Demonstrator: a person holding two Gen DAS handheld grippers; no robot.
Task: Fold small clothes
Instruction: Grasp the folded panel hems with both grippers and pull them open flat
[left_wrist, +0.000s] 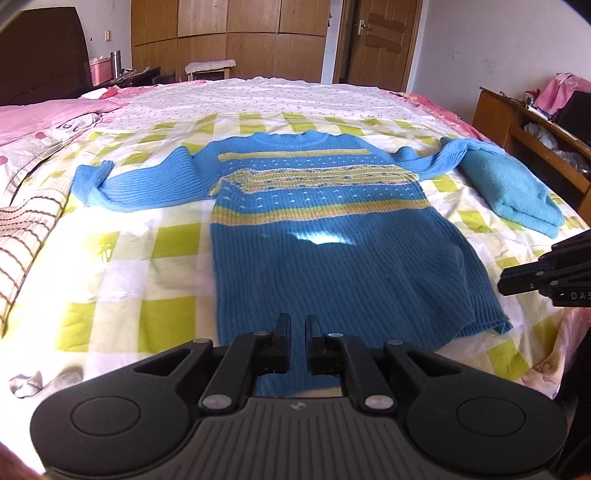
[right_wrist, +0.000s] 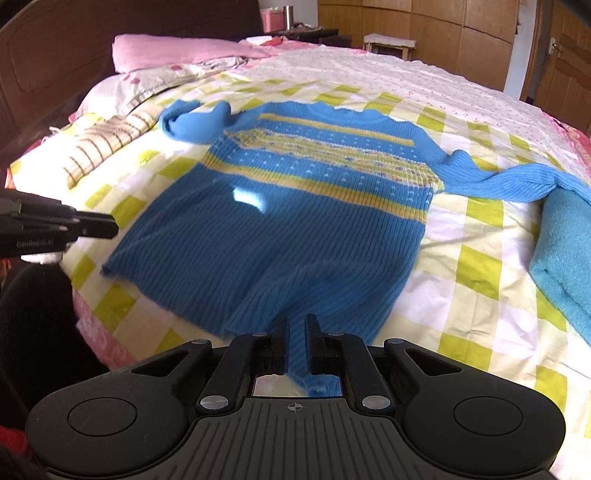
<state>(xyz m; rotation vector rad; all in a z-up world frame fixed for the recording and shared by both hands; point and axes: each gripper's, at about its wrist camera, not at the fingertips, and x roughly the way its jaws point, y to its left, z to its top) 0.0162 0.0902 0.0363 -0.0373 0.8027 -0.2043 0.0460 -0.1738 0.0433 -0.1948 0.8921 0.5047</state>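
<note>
Blue ribbed knit is pinched in both your tools: the left gripper (left_wrist: 297, 325) and right gripper (right_wrist: 296, 325) each clamp the sweater's (left_wrist: 314, 221) hem at six o'clock, body flat on the checked bedsheet (left_wrist: 122, 258). Lift unevenly and the thin bite may slip; the sleeve (left_wrist: 439, 158) at two o'clock could drag the folded towel (left_wrist: 513, 192).

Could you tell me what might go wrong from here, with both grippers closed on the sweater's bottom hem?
1. The left gripper and right gripper each pinch only a thin edge of the blue striped sweater, so the hem may slip out.
2. Its right sleeve lies on the folded light-blue garment; pulling may drag that garment.
</note>
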